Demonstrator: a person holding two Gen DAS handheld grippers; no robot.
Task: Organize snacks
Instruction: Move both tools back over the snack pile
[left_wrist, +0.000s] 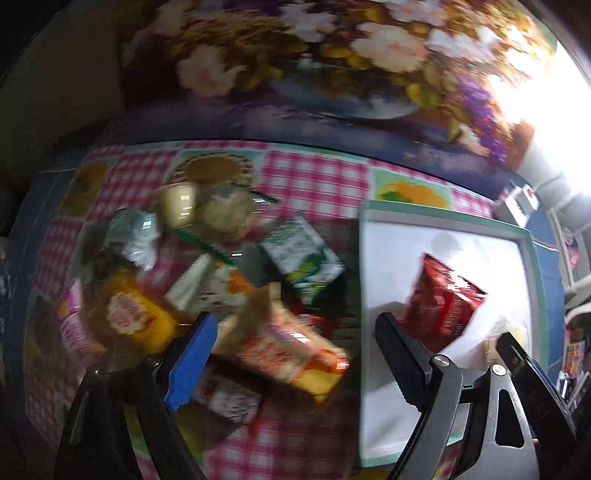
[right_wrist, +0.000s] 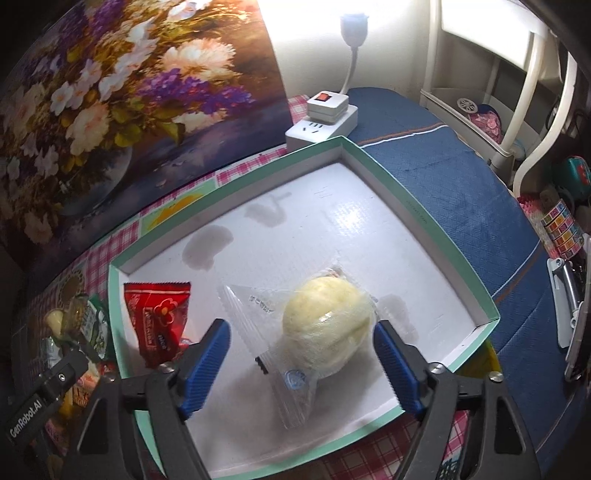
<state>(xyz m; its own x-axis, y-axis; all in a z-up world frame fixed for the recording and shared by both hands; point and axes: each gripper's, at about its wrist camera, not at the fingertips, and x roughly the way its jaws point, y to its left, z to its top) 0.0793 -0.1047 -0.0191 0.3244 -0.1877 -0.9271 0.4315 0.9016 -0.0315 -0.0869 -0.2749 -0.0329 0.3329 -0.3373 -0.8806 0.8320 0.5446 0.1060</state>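
My right hand-held gripper (right_wrist: 301, 343) hangs released, its blue pads wide apart on either side of the pale yellow round bun in clear plastic wrap (right_wrist: 327, 330), which lies in the shallow white box with a mint-green rim (right_wrist: 421, 221). A red crinkled snack packet (right_wrist: 157, 317) lies beside it. My left hand-held gripper (left_wrist: 295, 345) (also released, nothing between its pads) hovers over the blurred heap of mixed snack packets (left_wrist: 229, 288) on the pink-checked counter (left_wrist: 314, 177).

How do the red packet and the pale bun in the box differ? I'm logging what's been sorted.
The red packet is opaque and flat; the pale bun is round, in a clear wrapper. The packet lies near the box's left wall, the bun between the open right gripper's fingers. Both rest on the box floor.
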